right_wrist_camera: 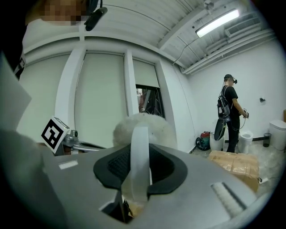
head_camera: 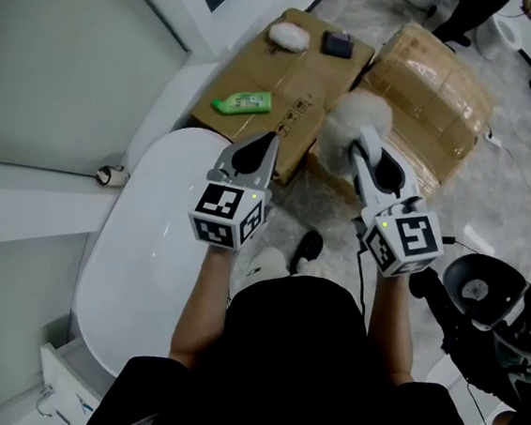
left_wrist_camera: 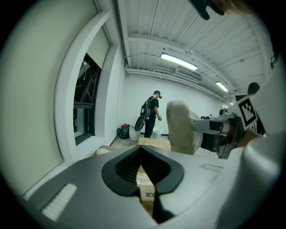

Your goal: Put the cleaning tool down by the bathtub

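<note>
From where I stand the job's barely begun. The right gripper (head_camera: 362, 160) is clenched on the white handle (right_wrist_camera: 139, 147) of the cleaning tool (head_camera: 355, 120), a fluffy round pad. The pad points away from the person and hangs in the air above the gap between two cardboard boxes (head_camera: 294, 78), resting on nothing as far as I can tell. The left gripper (head_camera: 271, 141) is squeezed closed w/ nothing between its jaws, raised just beside the tool, roughly over the end of the white bathtub (head_camera: 144, 241). The tub sits to the person's left, near the tool but not touching it. A green bottle (head_camera: 242, 103) and a 2nd fluffy pad (head_camera: 289, 36) lie on the box next to the tub.

Done so far: tool in hand & close to the tub. Left, I'd say: bring it down to a free spot by the tub, prob. the box top or the floor (head_camera: 513, 195) beside the rim, then let go and pull the gripper clear
</note>
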### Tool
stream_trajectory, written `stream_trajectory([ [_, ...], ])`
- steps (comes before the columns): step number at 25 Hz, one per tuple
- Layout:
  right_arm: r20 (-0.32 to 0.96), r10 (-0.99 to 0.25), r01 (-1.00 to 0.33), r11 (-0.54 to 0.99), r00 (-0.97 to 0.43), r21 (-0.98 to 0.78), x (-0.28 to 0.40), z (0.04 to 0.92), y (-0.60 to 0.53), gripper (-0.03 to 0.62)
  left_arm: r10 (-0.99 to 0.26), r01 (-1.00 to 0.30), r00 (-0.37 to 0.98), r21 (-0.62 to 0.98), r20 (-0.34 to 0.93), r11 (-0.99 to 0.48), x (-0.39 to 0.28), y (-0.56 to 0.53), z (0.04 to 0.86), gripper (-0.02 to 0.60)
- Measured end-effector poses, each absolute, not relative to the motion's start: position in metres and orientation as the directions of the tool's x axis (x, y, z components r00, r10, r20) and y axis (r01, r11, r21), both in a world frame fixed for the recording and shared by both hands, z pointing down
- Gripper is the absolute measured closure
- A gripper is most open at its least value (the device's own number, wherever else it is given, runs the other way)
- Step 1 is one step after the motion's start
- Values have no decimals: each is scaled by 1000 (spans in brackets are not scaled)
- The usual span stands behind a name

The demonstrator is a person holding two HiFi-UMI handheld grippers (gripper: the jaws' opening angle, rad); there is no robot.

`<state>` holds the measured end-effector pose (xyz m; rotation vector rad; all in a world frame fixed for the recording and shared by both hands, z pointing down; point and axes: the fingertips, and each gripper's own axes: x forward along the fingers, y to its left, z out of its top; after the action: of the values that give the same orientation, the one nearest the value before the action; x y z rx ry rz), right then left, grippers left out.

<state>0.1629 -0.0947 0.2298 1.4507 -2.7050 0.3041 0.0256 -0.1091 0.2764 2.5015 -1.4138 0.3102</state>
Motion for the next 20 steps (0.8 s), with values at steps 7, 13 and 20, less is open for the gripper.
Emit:
stream_trajectory([
  [7,209,-777,-804,570,-594,-167,150,255,-111,496,-839,-897,440,100,319,-431,9,-110,286,583],
  [13,256,-740,-783,594,-622,-182,120,275,-121,497,-853,-915,402,101,334,-392,-20,-110,297,583],
  [20,325,-708,-776,603,-627,-185,78,292,-145,497,-854,-918,397,134,336,-374,-57,-137,306,583],
])
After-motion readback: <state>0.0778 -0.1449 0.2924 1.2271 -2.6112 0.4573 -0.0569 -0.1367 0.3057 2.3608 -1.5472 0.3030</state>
